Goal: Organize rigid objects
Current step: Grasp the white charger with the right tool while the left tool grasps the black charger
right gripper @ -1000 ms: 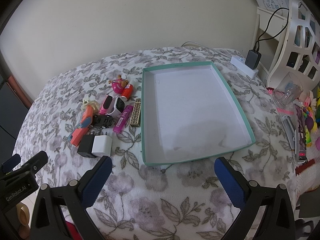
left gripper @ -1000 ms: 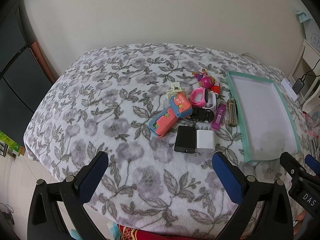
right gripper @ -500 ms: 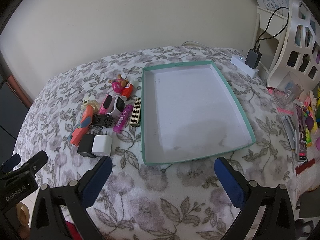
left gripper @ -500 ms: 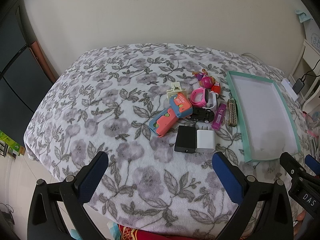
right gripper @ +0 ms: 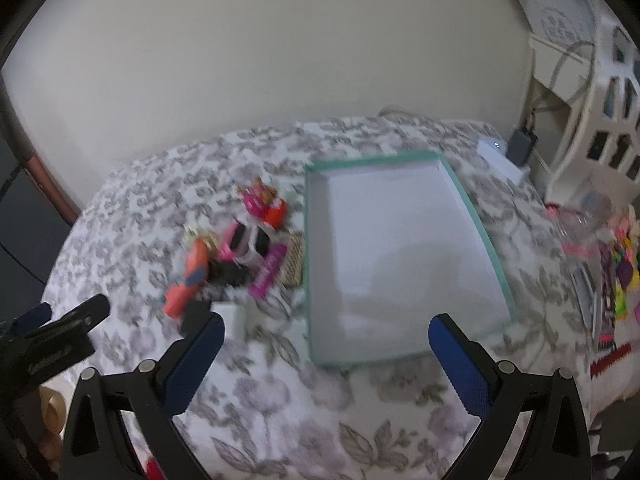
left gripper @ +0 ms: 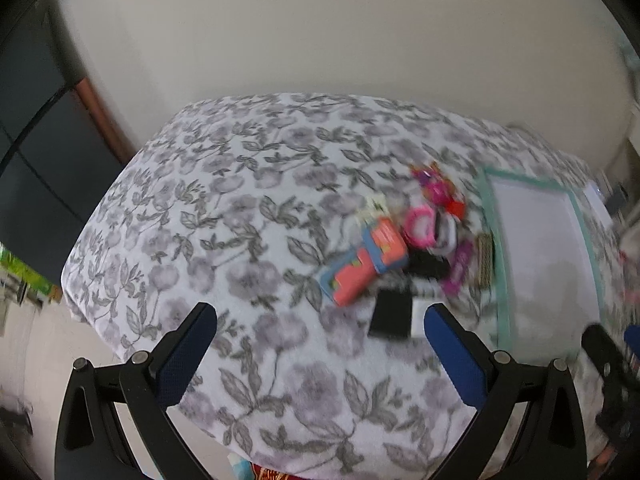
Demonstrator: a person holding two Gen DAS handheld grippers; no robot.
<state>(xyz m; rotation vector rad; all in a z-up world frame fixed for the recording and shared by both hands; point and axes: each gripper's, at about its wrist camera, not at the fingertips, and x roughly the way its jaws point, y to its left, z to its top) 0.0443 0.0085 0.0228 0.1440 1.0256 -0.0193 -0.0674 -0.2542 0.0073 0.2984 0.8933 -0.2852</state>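
Observation:
A cluster of small rigid things lies on the floral cloth: an orange-and-blue toy (left gripper: 362, 268), a pink watch (left gripper: 419, 226), a black charger (left gripper: 392, 316), a white charger (right gripper: 231, 316) and a purple stick (right gripper: 267, 271). Right of them sits a shallow teal-rimmed tray (right gripper: 472, 216) with a white floor and nothing in it. My left gripper (left gripper: 320, 332) hovers open over the near edge, short of the cluster. My right gripper (right gripper: 326, 348) is open too, above the tray's near rim. Both views are blurred by motion.
The table (left gripper: 224, 216) is round, with a floral cloth, against a plain wall. A white shelf (right gripper: 600, 120) with a plugged-in adapter stands at the right. Several colourful small items (right gripper: 616, 272) lie on the table's right edge. A dark cabinet (left gripper: 36, 168) is at the left.
Both grippers have moved forward and down toward the table, so the objects and tray look closer and blurred. Nothing on the table has shifted.

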